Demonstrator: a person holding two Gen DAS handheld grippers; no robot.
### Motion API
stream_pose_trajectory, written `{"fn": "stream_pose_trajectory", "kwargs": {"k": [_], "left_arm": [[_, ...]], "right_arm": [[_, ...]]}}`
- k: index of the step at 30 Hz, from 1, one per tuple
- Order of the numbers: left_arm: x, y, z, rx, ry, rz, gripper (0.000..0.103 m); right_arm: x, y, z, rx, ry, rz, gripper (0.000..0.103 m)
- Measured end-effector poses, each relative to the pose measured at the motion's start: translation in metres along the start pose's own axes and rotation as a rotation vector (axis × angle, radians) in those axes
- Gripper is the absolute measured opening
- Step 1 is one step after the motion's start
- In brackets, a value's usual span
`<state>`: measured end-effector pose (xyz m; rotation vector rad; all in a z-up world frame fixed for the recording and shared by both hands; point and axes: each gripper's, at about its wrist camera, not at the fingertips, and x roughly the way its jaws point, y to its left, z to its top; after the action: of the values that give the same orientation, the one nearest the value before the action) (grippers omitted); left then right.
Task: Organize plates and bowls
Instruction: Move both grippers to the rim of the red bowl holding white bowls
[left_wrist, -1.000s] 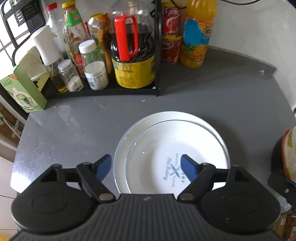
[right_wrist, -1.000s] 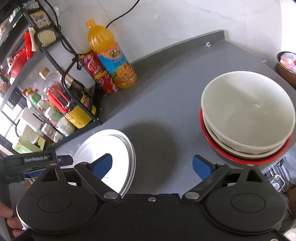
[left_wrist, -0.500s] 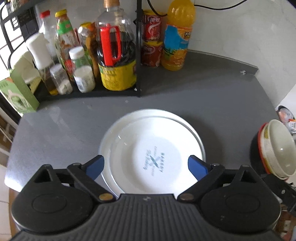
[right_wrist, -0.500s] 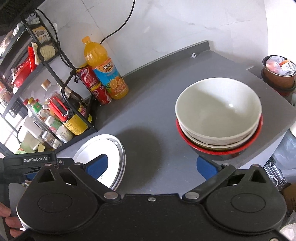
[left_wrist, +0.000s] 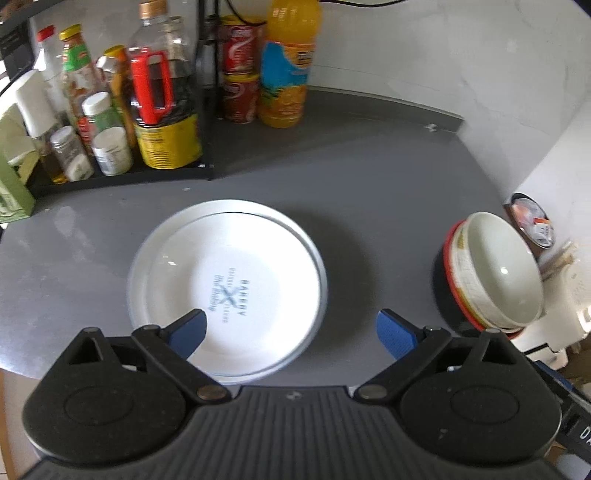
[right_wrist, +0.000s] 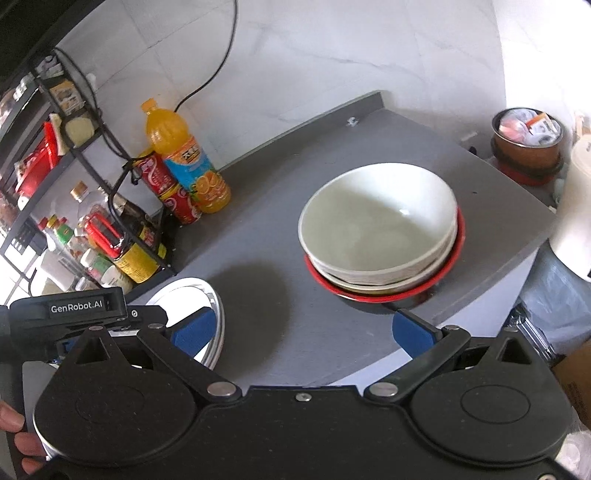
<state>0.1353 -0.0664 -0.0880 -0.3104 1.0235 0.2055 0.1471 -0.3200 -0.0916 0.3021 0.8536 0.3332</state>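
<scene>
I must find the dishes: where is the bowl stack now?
In the right wrist view, the bowl stack stands right of centre on the grey counter, near its right edge, right of the white plates.

Bright daylight, soft shadows on the counter, slight motion blur, strong fisheye bending at edges.

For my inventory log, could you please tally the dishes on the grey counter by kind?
Round white plates: 2, stacked, the upper one with printed lettering.
Bowls: 3, nested: white ceramic bowl on top, patterned cream bowl under it, red-rimmed bowl at the bottom.
Total: 5 dishes.
</scene>
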Motion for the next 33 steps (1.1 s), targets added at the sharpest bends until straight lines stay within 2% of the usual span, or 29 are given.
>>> {"fn": "stream_pose_trajectory", "kwargs": {"k": [7,11,13,20,27,33], "left_arm": [[0.006,-0.027,0.004,0.022,0.008,-0.052,0.098],[0.013,-0.045,0.009,0.039,0.011,-0.056,0.098],[0.015,-0.053,0.013,0.037,0.009,-0.088,0.098],[0.035,-0.091,0.024,0.090,0.037,-0.136,0.097],[0.061,-0.128,0.041,0.144,0.065,-0.165,0.096],[0.084,-0.158,0.050,0.181,0.107,-0.178,0.095]], "right_arm": [[0.003,-0.017,0.006,0.036,0.028,-0.033,0.103],[0.000,-0.031,0.013,0.058,0.011,-0.023,0.103],[0.001,-0.039,0.019,0.095,0.006,-0.027,0.103],[0.009,-0.067,0.033,0.156,0.006,-0.098,0.103],[0.017,-0.099,0.043,0.254,0.007,-0.125,0.102],[0.033,-0.115,0.054,0.260,0.044,-0.150,0.098]]}}
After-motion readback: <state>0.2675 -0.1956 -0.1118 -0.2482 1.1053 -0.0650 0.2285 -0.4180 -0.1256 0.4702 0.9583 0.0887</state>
